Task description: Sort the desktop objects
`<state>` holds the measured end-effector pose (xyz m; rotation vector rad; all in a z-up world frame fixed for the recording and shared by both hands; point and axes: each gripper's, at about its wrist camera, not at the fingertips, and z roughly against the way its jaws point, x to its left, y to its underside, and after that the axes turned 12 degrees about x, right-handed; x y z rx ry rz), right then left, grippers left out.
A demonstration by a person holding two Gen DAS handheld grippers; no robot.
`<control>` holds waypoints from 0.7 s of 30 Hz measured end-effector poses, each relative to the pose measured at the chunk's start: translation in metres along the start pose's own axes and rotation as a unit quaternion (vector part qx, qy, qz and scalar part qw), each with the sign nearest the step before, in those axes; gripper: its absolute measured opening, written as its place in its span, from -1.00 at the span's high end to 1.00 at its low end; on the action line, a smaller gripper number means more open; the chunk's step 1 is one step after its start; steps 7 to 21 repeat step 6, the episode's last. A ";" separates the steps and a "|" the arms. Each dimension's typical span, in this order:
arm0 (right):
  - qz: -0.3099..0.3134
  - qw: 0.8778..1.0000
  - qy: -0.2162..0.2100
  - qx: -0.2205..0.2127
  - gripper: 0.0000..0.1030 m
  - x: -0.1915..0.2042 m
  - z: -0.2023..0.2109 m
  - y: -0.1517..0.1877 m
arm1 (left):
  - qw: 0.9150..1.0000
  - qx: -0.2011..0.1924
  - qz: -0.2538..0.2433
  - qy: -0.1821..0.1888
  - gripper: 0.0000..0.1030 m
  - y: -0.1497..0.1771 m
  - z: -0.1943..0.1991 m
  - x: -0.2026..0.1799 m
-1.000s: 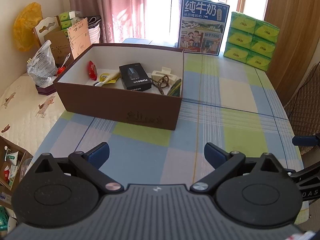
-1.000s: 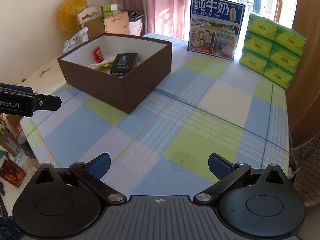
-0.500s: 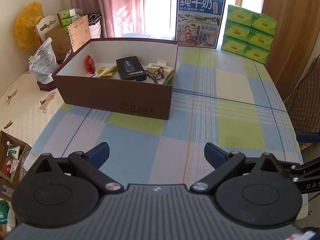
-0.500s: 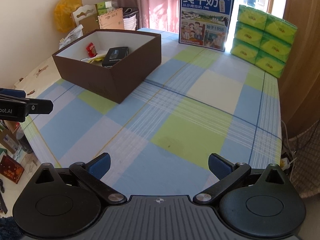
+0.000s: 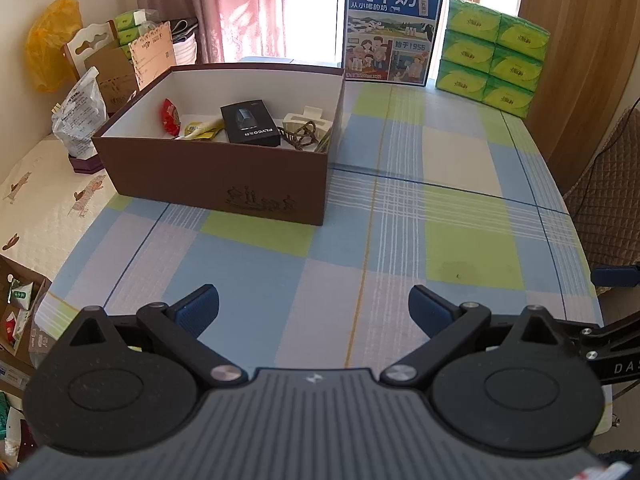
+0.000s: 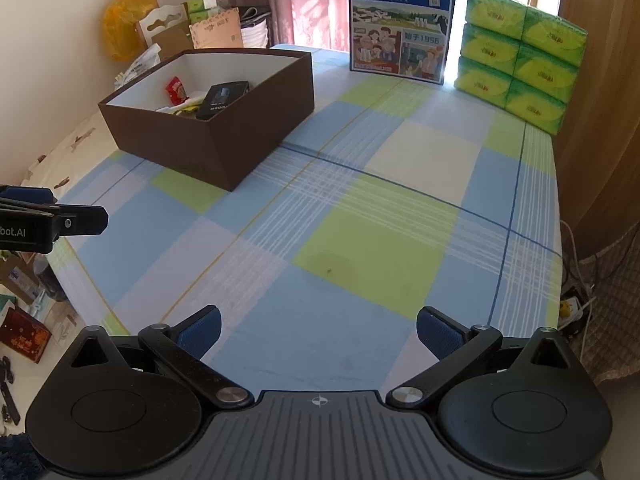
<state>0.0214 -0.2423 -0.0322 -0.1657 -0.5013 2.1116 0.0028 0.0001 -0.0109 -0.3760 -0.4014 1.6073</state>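
**Both claws empty and wide over checked cloth, items sit in brown box**

Near edge: left gripper (image 5: pixel 313 307) matte black plastic, ribbed grey body, 2 round discs, blue ridged pads (image 5: pixel 199 307) spread wide, nothing between them. Right gripper (image 6: pixel 318 330) same build, jaws also wide apart and empty, over bare cloth. Tip of the right gripper shows at the right edge of the left view; tip of the left one at the left edge of the right view.

Surface: table (image 6: pixel 376 248) under a smooth plaid cloth, blue, green, white and lilac squares with thin white and dark lines; small dark stain on 1 green square.

Further back, left of centre: brown box (image 5: pixel 224 176), rectangular cardboard, open top, white inside, embossed mark on the front wall. Inside it: flat black box (image 5: pixel 250 123) with white lettering, red packet (image 5: pixel 169 117) against the left inner wall, yellow-white sachet (image 5: pixel 202 130), cream clip-like piece (image 5: pixel 306 121) with brown cord on it. All lie on the box floor, close together.

Far edge: blue milk carton (image 5: pixel 391 32) upright, 6 green tissue packs (image 5: pixel 492 54) stacked beside it. Behind: pink curtain (image 5: pixel 248 8), bright window, wooden panel on the right, yellow plastic bag (image 5: pixel 48 54) and cardboard clutter on the left.
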 end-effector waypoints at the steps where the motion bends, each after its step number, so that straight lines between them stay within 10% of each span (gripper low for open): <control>1: -0.001 1.000 -0.001 0.000 -0.97 -0.001 0.000 0.000 | 1.000 0.000 0.000 0.000 -0.94 0.000 0.000 0.000; 21: -0.002 1.000 -0.002 0.000 -0.97 -0.001 -0.001 -0.003 | 1.000 -0.002 0.002 -0.002 -0.94 -0.003 -0.002 -0.001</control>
